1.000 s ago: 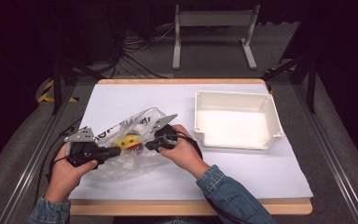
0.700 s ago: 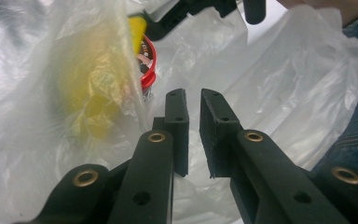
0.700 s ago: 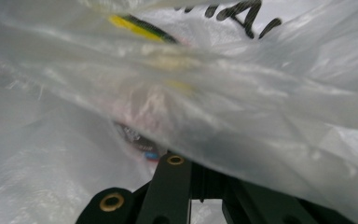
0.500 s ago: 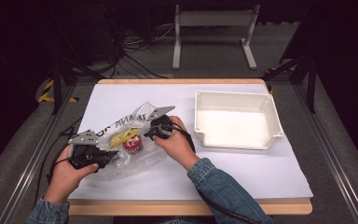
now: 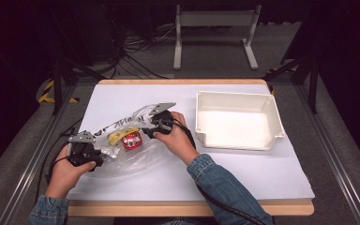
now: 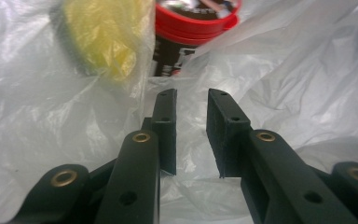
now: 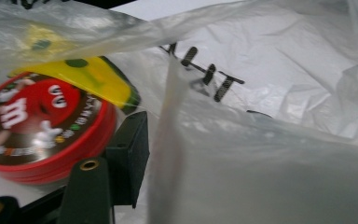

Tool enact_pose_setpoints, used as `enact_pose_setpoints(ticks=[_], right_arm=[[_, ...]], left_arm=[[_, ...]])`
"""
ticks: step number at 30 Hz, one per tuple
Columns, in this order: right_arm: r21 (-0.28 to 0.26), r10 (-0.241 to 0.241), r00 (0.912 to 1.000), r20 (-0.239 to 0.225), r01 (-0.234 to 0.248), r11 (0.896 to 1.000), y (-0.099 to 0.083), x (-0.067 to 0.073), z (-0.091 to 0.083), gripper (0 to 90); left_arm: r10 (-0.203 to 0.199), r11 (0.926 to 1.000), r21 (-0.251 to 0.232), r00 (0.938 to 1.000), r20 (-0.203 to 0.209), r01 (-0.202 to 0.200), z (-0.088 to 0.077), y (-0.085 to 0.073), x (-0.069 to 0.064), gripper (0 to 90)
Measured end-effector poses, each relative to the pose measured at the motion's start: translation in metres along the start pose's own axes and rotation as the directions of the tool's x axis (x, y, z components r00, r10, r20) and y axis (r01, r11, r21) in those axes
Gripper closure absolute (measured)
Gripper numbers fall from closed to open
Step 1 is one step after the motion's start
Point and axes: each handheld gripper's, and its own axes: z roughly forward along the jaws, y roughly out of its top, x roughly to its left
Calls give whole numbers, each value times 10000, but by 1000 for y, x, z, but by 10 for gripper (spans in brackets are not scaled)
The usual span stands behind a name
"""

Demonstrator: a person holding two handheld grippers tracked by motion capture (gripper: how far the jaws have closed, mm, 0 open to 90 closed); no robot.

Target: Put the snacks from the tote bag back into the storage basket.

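Plastic bag (image 5: 122, 154) between both: left gripper (image 6: 191, 135) slightly parted, just opening; right gripper (image 5: 155, 123) opening, film draped across.

Between left hand-held gripper (image 5: 90, 151) and right hand-held gripper (image 5: 155, 123): bag (image 5: 126, 157) holding tin (image 5: 131, 140); bin (image 5: 236, 120) right of both.

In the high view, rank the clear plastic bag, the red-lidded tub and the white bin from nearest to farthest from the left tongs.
1. clear plastic bag: right at the left tongs, spread on the table's left half.
2. red-lidded tub: inside the bag, just up and to the right, beside a yellow item.
3. white bin: far off on the table's right side.
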Motion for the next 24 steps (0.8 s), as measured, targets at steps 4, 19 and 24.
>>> enact_pose_setpoints(ticks=[4, 19, 24], right_arm=[[-9, 157, 9995, 286, -157, 9999, -4, -6, 6, 375], [533, 441, 9956, 823, -486, 9974, -24, -23, 13, 324], [526, 458, 9967, 663, -494, 9974, -26, -23, 6, 264]], left_arm=[[-325, 9989, -341, 9992, -251, 316, 1, -3, 9, 718], [-1224, 9913, -538, 9914, -454, 1199, 6, -16, 34, 673], [-1240, 9898, -772, 9906, -571, 1195, 3, -15, 33, 604]])
